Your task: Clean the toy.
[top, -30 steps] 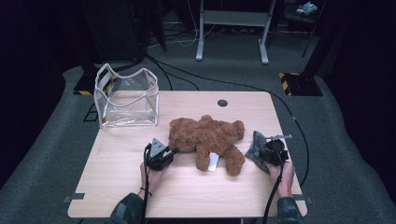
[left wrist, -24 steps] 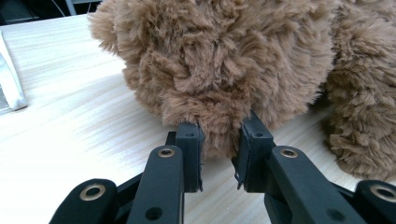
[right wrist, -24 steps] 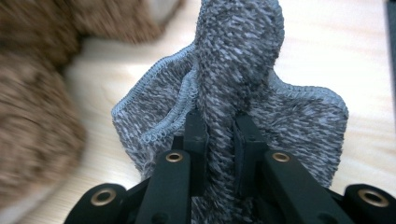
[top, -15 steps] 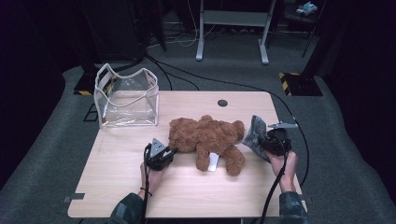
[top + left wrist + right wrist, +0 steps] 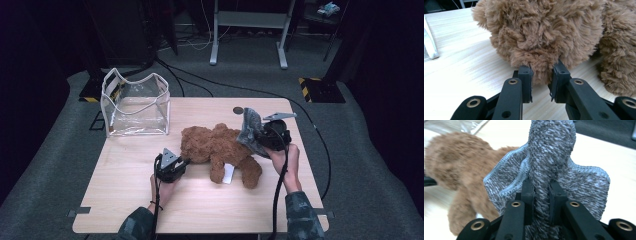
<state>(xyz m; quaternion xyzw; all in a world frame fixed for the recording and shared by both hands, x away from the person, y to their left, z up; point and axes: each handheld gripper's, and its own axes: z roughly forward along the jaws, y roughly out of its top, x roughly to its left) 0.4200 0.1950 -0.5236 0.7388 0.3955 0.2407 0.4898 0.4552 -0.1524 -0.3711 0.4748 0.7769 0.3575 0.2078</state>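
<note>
A brown teddy bear [image 5: 220,150] lies on the wooden table [image 5: 125,200], near its middle. My left gripper [image 5: 183,162] rests on the table at the bear's left end. In the left gripper view its jaws are shut on a tuft of the bear's fur [image 5: 541,72]. My right gripper [image 5: 257,136] hangs above the bear's right side, raised off the table. It is shut on a fold of a grey knitted cloth [image 5: 249,129]. In the right gripper view the grey cloth [image 5: 549,160] stands up between the jaws, with the bear [image 5: 454,165] blurred behind at left.
A clear plastic bag [image 5: 135,102] with white trim stands open at the table's far left corner. A small dark round cap [image 5: 238,110] sits in the tabletop near the far edge. A white tag [image 5: 228,174] shows on the bear. Cables [image 5: 210,82] run over the floor beyond the table.
My right gripper has risen from the table beside the bear and moved toward the far side, carrying the grey cloth up. The left gripper and the bear have stayed put.
</note>
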